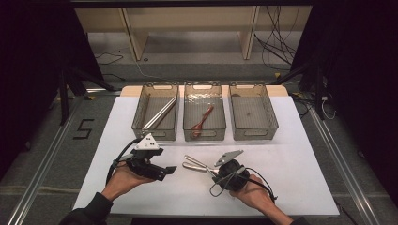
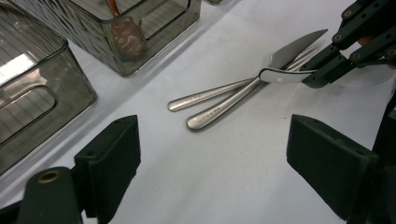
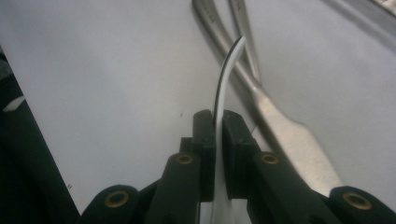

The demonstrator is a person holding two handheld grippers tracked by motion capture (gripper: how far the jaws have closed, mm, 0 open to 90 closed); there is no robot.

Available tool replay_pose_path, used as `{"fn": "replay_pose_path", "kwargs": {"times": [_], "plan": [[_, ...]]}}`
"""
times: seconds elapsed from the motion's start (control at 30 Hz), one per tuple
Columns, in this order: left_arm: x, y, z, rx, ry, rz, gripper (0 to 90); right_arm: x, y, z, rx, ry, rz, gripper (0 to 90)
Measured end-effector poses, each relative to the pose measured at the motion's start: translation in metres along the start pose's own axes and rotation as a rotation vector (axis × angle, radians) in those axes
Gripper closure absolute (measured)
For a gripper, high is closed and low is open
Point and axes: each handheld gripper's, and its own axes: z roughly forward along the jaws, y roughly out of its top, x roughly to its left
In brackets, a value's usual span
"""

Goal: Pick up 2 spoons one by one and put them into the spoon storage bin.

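Note:
My right gripper [image 3: 218,140] is shut on a thin white utensil piece [image 3: 227,70], seen edge-on and curving up out of the pads. In the left gripper view the same white piece [image 2: 280,75] lies flat between the right gripper's jaw tips [image 2: 327,70], beside a steel knife [image 2: 294,49] and two steel handles [image 2: 219,100] crossed on the white table. In the high view these utensils [image 1: 195,163] lie near the table's front middle, just left of my right gripper [image 1: 212,171]. My left gripper [image 1: 169,171] hovers open to their left, its pads [image 2: 112,158] wide apart with nothing between them.
Three clear trays stand in a row at the back of the white table [image 1: 300,178]. The left tray [image 1: 138,119] holds long metal sticks, the middle tray [image 1: 187,117] a brown spoon [image 1: 202,123], and the right tray [image 1: 272,117] looks bare.

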Motion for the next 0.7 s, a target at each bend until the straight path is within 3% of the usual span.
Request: {"fn": "replay_pose_path", "kwargs": {"times": [0.4, 0.7], "plan": [[0.001, 0.0, -0.005, -0.042, -0.002, -0.008, 17.0, -0.028, 0.013, -0.025, -0.091, -0.019, 0.059, 85.7], [0.001, -0.003, -0.009, -0.063, 0.004, -0.022, 17.0, -0.058, 0.036, -0.046, -0.167, -0.058, 0.104, 85.7]]}}
